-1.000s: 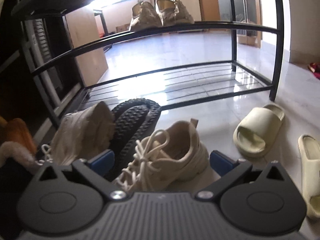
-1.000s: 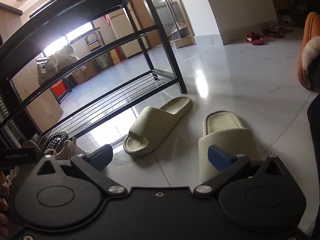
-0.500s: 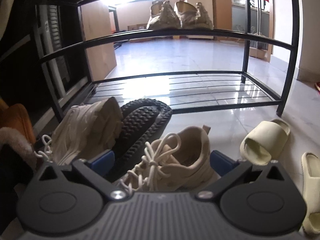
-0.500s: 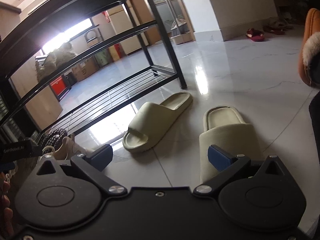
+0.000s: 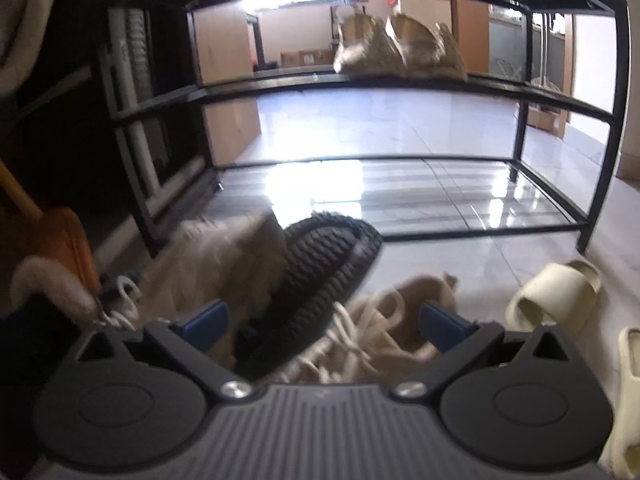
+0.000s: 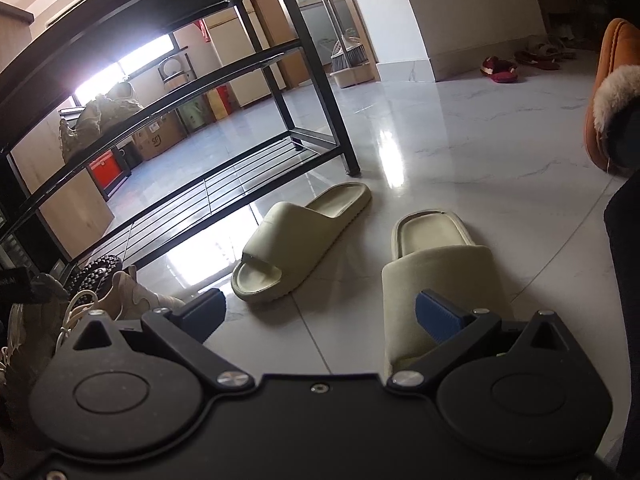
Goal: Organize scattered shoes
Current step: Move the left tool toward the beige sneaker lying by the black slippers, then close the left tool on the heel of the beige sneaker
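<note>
On the floor before the shoe rack [image 5: 360, 232], the left gripper [image 5: 322, 322] has its fingers wide open around a beige sneaker [image 5: 384, 336], holding nothing. The right gripper [image 6: 320, 316] is wide open too, empty, above two slippers [image 6: 304, 236].

Both wrist views sit low near the floor, sharing the shoe rack [image 5: 400, 96] and cream slides [image 6: 304, 240].

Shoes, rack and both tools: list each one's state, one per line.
Left tool: open, over the laced sneaker.
Right tool: open, empty.
Two slides: upright on the floor.
Shoe rack: one pair on the middle shelf; bottom shelf bare.
</note>
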Demonstrator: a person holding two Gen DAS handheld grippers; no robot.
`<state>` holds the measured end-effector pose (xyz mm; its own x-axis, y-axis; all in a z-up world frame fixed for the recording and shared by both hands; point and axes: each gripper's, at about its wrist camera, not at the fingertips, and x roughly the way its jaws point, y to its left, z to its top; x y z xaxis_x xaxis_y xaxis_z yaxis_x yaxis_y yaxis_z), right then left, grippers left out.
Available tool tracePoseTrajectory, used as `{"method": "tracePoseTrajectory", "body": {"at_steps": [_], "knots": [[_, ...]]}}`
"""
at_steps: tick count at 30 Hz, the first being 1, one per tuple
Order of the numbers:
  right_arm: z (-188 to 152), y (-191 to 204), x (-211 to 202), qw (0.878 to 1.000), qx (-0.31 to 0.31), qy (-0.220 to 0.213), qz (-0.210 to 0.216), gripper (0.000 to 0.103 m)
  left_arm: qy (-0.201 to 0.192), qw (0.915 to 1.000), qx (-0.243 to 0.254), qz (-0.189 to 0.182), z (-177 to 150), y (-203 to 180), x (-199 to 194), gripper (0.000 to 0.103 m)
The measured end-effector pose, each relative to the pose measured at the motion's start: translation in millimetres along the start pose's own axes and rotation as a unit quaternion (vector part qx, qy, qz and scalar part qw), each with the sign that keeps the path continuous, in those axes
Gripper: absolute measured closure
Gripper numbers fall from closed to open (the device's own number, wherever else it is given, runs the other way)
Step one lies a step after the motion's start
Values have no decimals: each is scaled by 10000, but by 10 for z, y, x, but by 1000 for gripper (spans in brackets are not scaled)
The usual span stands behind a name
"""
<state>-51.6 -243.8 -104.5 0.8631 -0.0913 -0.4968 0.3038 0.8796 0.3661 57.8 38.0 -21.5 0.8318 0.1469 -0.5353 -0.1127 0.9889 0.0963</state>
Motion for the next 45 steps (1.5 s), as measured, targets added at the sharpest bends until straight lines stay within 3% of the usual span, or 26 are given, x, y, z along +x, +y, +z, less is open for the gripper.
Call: {"method": "tracePoseTrajectory", "body": {"at_steps": [9,23,34,37,45], "knots": [[-14,53,-12,9999,-62,9,92,0,-526,9983,219,126,-165,505,36,1],[-157,310,113,9976,-611,308,142,0,148,9990,-323,289,-282,1030,707,1],[-265,439,160,9949,-878,474,154,0,799,9942,-718,65,-287,1174,1055,1],[-275,426,176,9949,-841,529,160,0,1056,9933,-424,220,-322,1174,1161,6],[-264,393,166,9954,-794,507,175,0,1100,9921,-589,102,-359,1185,1119,25]]}}
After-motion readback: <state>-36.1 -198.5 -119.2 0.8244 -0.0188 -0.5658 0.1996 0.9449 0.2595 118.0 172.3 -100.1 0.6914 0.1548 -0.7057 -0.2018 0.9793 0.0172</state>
